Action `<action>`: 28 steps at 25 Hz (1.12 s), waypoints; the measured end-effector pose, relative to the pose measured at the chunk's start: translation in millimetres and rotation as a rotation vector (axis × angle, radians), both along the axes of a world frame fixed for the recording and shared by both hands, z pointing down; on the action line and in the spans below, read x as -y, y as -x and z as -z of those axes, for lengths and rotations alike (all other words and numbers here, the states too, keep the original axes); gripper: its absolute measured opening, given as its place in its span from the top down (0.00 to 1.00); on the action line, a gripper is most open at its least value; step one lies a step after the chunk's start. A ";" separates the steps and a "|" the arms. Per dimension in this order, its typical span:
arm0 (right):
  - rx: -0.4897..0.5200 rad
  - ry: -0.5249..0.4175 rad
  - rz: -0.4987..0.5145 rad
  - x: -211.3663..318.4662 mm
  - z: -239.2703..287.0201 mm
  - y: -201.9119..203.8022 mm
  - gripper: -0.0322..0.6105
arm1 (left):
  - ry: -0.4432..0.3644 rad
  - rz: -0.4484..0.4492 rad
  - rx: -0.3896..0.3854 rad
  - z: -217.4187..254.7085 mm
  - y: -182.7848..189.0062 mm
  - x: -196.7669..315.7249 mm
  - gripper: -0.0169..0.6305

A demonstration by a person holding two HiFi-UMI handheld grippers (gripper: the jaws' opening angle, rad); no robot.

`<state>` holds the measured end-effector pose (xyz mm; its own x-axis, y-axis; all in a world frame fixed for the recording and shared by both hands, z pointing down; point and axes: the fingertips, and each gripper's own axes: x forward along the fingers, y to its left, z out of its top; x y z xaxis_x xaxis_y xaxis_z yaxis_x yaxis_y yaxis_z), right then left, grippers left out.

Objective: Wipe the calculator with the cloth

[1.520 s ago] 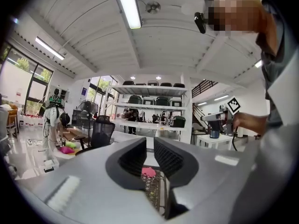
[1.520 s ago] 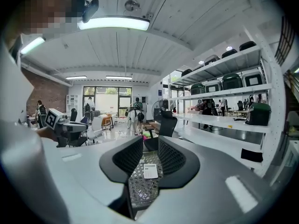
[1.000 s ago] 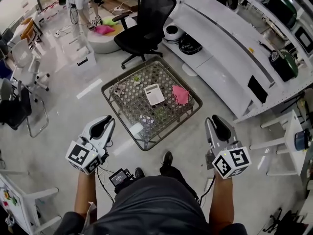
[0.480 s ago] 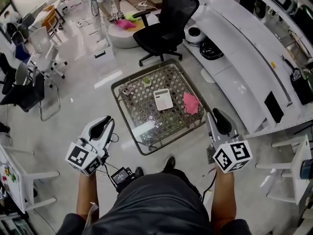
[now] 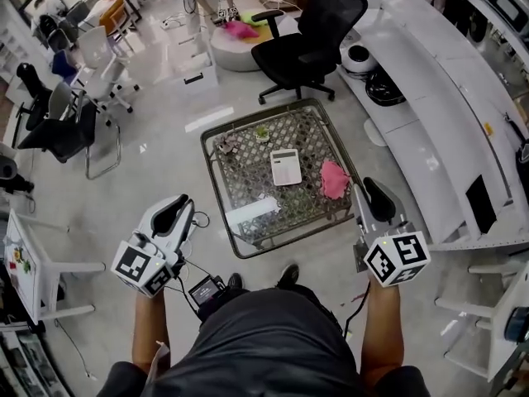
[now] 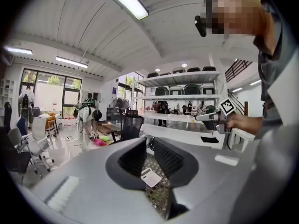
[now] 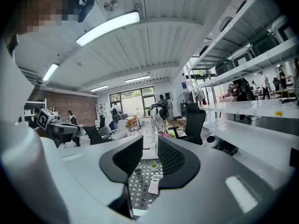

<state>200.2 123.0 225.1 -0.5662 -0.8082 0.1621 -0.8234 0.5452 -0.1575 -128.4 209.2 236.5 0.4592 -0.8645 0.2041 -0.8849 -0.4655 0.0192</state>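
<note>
Head view: the calculator (image 5: 286, 167) lies on the table (image 5: 220, 190), with the pink cloth (image 5: 335, 179) at its 3 o'clock, apart.
Left gripper view: the left gripper (image 6: 149, 148) has its jaws slightly spread, nothing between them.
Right gripper view: the right gripper (image 7: 150, 147) is likewise (the cloth looks soft and light; pinch a raised fold).

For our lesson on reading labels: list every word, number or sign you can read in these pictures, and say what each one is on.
No words or numbers can be read anywhere.
Calculator: keys and display too small to read.
Left gripper cube and right gripper cube: black-and-white square patterns only, no letters.
Small screen at the person's waist: too blurred to read.
</note>
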 end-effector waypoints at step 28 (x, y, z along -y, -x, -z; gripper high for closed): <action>0.001 0.026 -0.142 37.4 -18.8 -27.8 0.83 | 0.010 -0.162 0.001 -6.2 -29.6 80.7 0.88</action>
